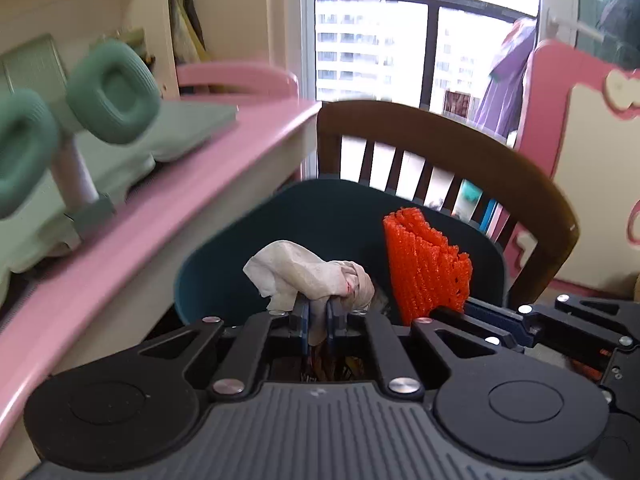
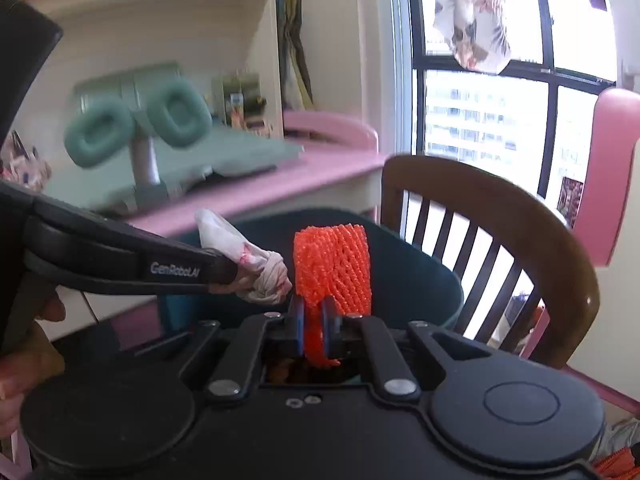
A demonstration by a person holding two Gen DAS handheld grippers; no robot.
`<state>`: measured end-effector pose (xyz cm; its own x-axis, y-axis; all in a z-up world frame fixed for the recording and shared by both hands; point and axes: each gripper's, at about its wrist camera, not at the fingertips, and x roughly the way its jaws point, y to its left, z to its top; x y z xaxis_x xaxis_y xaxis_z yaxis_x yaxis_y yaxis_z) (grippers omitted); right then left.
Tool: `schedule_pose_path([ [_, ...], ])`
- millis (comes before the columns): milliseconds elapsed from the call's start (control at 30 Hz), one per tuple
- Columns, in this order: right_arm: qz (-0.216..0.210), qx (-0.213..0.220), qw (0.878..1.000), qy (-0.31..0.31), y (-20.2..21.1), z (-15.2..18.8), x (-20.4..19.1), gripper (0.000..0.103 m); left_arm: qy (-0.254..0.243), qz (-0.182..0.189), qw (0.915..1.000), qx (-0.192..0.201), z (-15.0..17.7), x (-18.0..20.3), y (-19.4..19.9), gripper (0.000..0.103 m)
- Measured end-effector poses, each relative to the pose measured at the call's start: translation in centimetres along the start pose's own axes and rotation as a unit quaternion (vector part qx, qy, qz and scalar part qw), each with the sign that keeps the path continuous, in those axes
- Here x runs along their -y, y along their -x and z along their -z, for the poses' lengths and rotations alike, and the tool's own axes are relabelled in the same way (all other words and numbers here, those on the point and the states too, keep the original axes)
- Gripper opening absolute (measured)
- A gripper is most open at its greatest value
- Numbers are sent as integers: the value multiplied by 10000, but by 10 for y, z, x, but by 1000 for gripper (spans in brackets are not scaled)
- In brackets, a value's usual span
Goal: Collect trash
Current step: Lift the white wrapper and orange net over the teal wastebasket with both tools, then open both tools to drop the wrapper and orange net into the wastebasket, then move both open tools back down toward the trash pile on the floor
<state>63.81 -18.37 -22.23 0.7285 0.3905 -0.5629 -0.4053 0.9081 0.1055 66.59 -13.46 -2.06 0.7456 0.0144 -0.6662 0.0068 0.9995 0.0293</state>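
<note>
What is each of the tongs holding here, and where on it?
Left tongs: a crumpled tissue, pinched at its lower middle. Right tongs: an orange foam net, pinched at its bottom edge. Both sit above the dark bin.

Green headphones (image 1: 80, 96): motion-blurred in both views; left earcup cut by the left wrist frame edge.
Pink desk (image 1: 160, 216): smeared, front edge runs out of frame.
Teal bin (image 1: 320, 216): floor and contents hidden behind gripper bodies.
Orange foam net (image 2: 332, 268): lower end hidden between the jaws.
Crumpled tissue (image 1: 308, 276): lower part likewise hidden.
Shelf items (image 2: 240, 100): too blurred to identify.
</note>
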Motion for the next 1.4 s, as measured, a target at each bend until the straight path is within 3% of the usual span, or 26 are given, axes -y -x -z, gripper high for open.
schedule_pose_path([
  [300,28,-368,9993,112,-10,5,4,10,-10,7,9983,-591,9,4,-37,9],
  [600,214,-307,9977,563,0,6,-10,21,-122,-28,9982,-581,13,11,-37,11],
  [700,270,-278,9970,667,5,7,-13,26,-130,44,9983,-567,13,13,-32,17],
  [800,305,-228,9969,694,13,6,-14,34,-45,61,9987,-511,12,11,-23,30],
  [867,340,-180,9969,682,20,6,-14,36,73,81,9989,-445,13,7,-16,52],
  [933,359,-125,9970,668,27,6,-14,39,119,22,9995,-307,14,3,-6,64],
  [1033,302,-24,9979,580,40,5,-14,51,56,-16,9998,-180,17,1,9,65],
  [1400,162,230,9979,591,96,13,-40,66,8,-44,9999,165,42,-16,77,69],
])
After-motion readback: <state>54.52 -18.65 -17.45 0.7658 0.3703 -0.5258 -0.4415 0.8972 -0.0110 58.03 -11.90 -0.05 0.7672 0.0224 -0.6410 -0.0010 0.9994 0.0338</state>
